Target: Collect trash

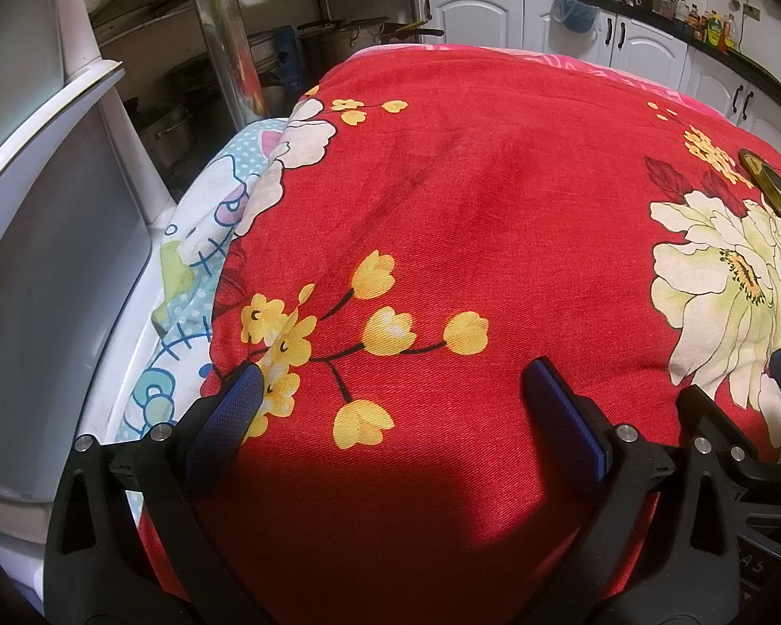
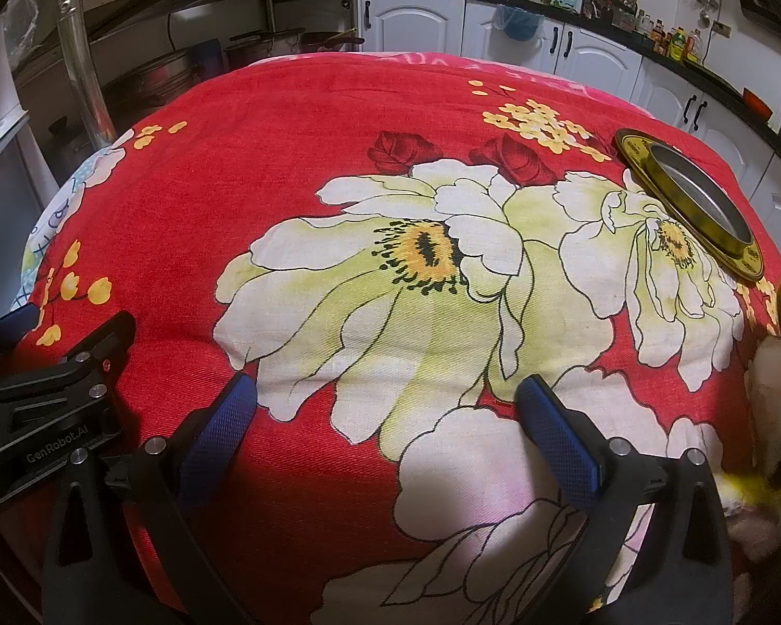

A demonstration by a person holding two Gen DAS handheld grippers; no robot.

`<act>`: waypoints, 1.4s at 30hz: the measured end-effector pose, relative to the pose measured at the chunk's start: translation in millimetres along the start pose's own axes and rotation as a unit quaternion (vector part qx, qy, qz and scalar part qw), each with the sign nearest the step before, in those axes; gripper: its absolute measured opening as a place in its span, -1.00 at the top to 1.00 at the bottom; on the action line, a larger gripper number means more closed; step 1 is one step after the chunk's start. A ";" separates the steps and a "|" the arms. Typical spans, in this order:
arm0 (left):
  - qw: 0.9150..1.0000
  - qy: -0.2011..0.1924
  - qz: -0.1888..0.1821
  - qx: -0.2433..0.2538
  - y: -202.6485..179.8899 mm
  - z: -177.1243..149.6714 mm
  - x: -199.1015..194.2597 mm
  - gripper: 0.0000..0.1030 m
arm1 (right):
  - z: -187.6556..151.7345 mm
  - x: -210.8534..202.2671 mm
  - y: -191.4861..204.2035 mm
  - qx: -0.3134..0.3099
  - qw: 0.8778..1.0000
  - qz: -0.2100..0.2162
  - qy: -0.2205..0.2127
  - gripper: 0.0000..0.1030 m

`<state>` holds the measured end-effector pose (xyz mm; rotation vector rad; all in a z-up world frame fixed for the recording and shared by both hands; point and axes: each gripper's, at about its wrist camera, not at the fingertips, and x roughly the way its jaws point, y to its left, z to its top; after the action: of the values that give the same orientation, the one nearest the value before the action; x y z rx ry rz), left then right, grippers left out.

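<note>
both tongs, left tongs (image 1: 390,385) and right tongs (image 2: 388,398), are hovering spread and empty over the red flowered cloth (image 2: 286,120). a tape roll (image 2: 690,203) is lying on it, far right.

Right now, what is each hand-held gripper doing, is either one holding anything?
Left hand-held gripper: open, holding nothing, above the red floral cloth.
Right hand-held gripper: open, holding nothing, above the same cloth.
</note>
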<state>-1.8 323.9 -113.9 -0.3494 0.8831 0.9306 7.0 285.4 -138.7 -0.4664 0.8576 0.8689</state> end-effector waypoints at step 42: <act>1.000 0.000 0.000 0.000 -0.6 -0.5 -0.2 -0.80 | 1.9 1.0 5.6 0.001 1.000 0.001 0.000 -0.90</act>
<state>-1.6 323.1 -114.1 -0.3505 0.8826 0.9303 3.6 290.3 -138.5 -0.4629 0.8584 0.8701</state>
